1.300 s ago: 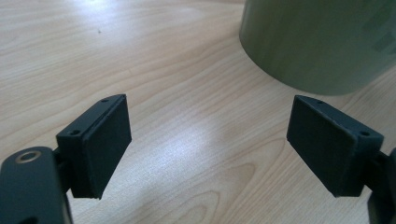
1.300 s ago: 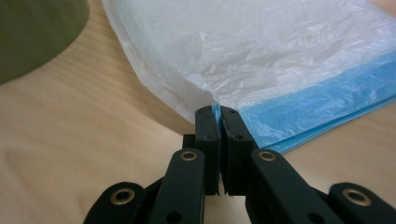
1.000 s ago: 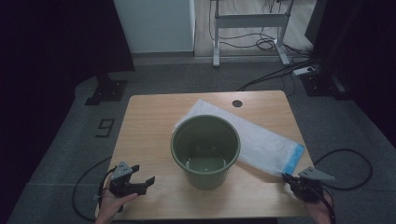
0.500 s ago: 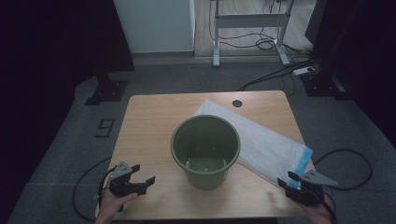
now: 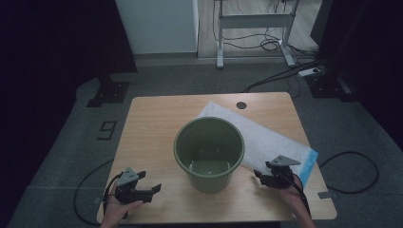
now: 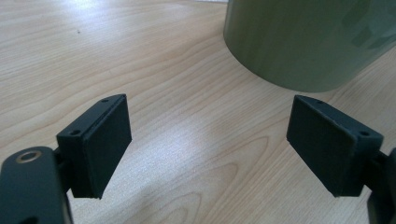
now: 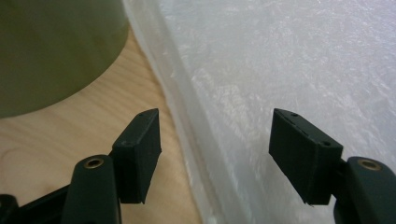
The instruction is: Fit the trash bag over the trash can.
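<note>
White, crinkly plastic bag (image 7: 289,70) looks light, limp and slippery; my right gripper (image 7: 215,154), jaws just opened and empty, should pinch its near edge.

The right claw (image 5: 267,176) has let go of the white bag (image 5: 266,137) — its jaws have just been opening and now stand wide over the bag's near edge, gripping nothing. It has slid inward across the worktop (image 5: 152,118) toward the green bucket (image 5: 209,152), from the bag's blue end.
</note>
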